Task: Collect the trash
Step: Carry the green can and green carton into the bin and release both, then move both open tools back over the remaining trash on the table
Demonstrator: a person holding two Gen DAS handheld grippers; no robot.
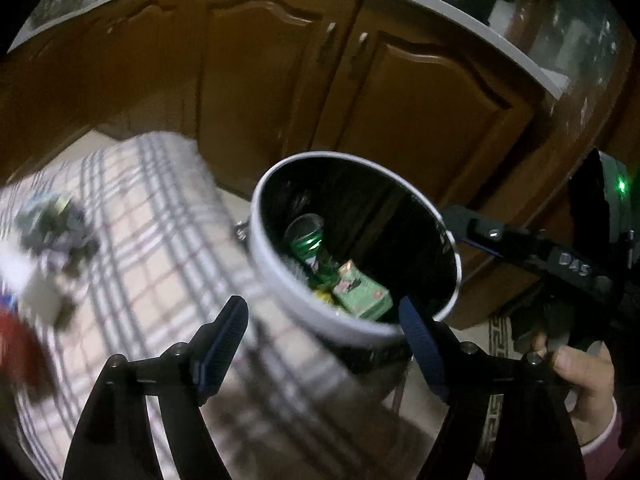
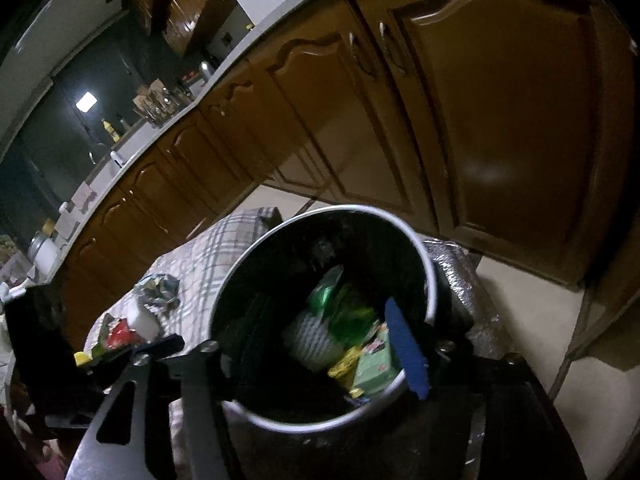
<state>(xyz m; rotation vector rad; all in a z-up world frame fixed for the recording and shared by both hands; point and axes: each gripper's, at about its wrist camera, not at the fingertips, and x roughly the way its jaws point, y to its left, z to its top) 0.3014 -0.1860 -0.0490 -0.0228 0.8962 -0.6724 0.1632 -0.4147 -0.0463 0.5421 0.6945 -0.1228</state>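
Inside, one bin (image 1: 276,184) holds one can (image 1: 308,240), one carton (image 1: 360,294).

place: home kitchen | evidence: wooden cabinets (image 2: 500,120), countertop (image 2: 132,140) with bottles, plaid tablecloth (image 1: 152,220)

One round black trash bin with a white rim (image 1: 280,280) stands by one plaid-covered table (image 1: 160,220). Inside the bin lie one green metal can (image 1: 306,240), one pale green cardboard carton (image 1: 360,294) and one yellow foil wrapper (image 2: 346,362). On the cloth sit one crumpled dark wrapper (image 2: 158,288), one white cup-like item (image 2: 144,320) and one red packet (image 2: 120,336). Two brown cabinet doors with metal handles (image 1: 420,96) face the bin.
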